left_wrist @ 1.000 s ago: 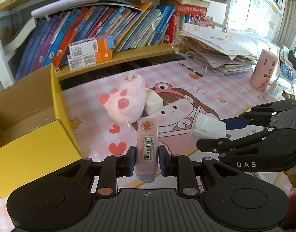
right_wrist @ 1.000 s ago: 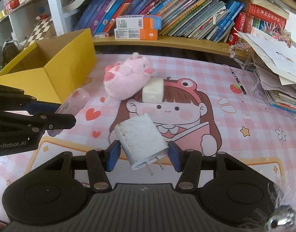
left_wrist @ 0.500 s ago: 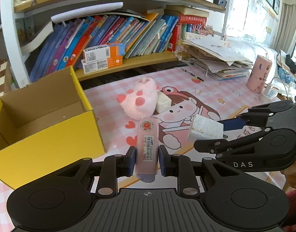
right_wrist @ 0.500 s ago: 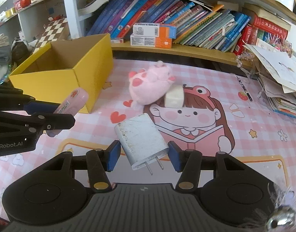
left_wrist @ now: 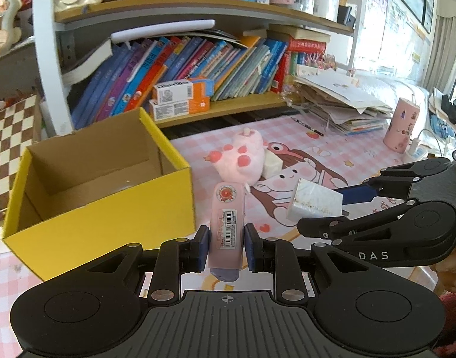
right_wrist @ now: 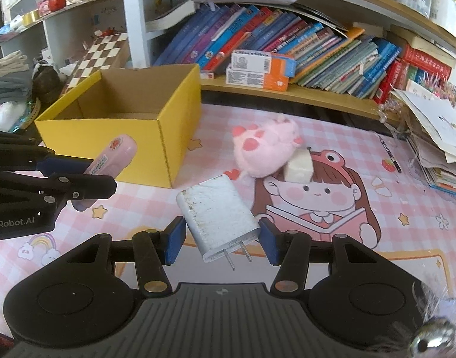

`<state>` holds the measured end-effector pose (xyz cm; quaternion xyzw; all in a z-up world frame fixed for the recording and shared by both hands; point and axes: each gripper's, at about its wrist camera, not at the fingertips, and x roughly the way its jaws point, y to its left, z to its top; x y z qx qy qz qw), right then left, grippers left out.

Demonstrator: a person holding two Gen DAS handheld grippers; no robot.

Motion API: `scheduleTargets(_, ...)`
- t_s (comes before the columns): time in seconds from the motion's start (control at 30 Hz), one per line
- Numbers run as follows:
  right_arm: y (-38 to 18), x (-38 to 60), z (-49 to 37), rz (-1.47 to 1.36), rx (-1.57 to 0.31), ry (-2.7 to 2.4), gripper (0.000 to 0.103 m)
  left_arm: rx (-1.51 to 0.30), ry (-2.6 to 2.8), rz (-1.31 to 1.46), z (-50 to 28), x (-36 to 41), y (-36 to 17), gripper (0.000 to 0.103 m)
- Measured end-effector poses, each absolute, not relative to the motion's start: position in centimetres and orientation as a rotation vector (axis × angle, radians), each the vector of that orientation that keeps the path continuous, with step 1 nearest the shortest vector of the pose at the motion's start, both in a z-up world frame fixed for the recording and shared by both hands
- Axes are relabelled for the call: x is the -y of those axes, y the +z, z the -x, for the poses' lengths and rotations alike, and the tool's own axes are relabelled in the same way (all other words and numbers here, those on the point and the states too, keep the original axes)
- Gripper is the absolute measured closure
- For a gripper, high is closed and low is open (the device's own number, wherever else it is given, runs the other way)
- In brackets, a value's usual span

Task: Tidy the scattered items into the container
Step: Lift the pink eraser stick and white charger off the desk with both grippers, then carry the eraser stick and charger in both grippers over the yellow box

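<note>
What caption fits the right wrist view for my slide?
Right gripper carries a white charger toward the yellow box; pink plush waits on the mat.

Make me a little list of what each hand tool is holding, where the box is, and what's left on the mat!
left gripper: shut on pink tube
right gripper: shut on white charger
yellow box: open, nothing visible inside
left on mat: pink plush toy, white block touching it
</note>
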<state>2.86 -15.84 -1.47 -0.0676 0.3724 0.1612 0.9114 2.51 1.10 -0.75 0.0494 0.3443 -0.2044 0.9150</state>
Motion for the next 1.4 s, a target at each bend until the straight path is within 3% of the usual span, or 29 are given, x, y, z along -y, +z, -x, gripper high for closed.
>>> scheduleTargets(1.4,4.5,4.1,-9.9,0.293,-0.603,0.518,0.052,-0.525,-0.249,0.022,-8.0,-11.4,3.3,0.080)
